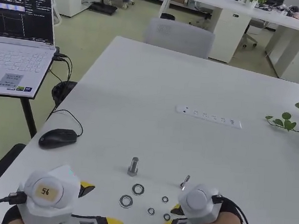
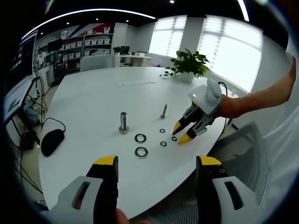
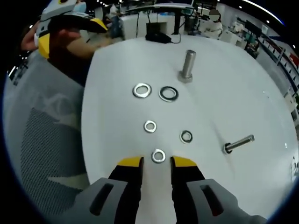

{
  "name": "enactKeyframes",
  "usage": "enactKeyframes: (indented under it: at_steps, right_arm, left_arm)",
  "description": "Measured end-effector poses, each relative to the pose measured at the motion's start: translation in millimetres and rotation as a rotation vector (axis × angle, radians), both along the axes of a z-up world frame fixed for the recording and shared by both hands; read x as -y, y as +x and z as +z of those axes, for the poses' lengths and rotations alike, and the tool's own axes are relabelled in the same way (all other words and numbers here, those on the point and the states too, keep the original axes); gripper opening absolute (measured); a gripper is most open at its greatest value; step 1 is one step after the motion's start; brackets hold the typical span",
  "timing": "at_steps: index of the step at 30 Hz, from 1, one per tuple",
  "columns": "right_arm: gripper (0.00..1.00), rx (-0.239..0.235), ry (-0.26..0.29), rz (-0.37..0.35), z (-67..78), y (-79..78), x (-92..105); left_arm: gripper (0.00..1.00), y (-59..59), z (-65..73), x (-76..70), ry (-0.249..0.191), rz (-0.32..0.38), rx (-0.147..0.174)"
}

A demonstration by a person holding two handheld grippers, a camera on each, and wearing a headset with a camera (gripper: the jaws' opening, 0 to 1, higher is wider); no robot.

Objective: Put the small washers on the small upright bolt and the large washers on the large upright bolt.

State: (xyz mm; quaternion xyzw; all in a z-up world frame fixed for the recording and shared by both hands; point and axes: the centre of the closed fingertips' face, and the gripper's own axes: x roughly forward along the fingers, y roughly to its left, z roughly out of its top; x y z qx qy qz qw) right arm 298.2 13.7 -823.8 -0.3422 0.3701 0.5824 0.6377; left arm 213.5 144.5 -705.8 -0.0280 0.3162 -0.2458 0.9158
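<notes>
**White table in an open office: right jaws at a small washer**

I'm working on a broad white table (image 1: pixel 156 92), with desks and chairs in the room behind it. My right gripper (image 3: pixel 158 163) sits low over the tabletop with its jaws set narrow and empty. A small silver washer (image 3: pixel 158 156) lies flat just ahead of its yellow tips, centred on the gap. Beyond it lie two more small washers (image 3: pixel 150 126), then the pair of large washers (image 3: pixel 142 90) side by side. The thick large upright bolt (image 3: pixel 187 65) stands past those. The thin small upright bolt (image 3: pixel 238 143) stands off to the right of the small washers.

My left gripper (image 2: pixel 158 161) hangs by the near table edge with its jaws spread wide, holding nothing, well apart from the parts. That edge runs close under both grippers. Past the bolts the surface lies open up to a white power strip (image 1: pixel 209 116). A black mouse (image 1: pixel 58 137) sits toward the left edge.
</notes>
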Motion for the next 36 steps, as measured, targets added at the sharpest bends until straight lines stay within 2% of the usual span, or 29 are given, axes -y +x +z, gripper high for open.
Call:
enactKeyframes:
  at_steps: [5, 11, 17, 20, 29, 36]
  right_arm:
    - [0.15, 0.011, 0.01, -0.005, -1.0, -0.2, -3.9]
    - [0.15, 0.009, -0.003, 0.002, -0.7, -0.6, -4.1]
    - [0.14, 0.017, 0.01, -0.044, -0.8, 0.4, -3.7]
    - [0.14, 0.006, 0.016, -0.066, -0.9, 1.0, -3.3]
    - [0.14, 0.003, 0.015, -0.086, -0.4, 2.0, 1.9]
    - [0.14, -0.013, 0.045, -0.122, 3.8, 4.3, 8.3]
  left_arm:
    - [0.67, 1.9, 2.2, 6.0, -0.005, -0.009, 0.005]
    - [0.67, 2.5, 1.8, 5.9, -0.002, -0.014, 0.004]
    - [0.67, 2.1, 2.8, 0.8, 0.001, -0.003, 0.006]
    - [0.66, 1.2, 3.0, -1.3, 0.003, 0.002, 0.005]
    - [0.66, -2.2, 1.3, -4.7, 0.004, 0.012, 0.0]
    - [0.66, -3.1, 1.5, -5.2, 0.001, 0.014, 0.0]
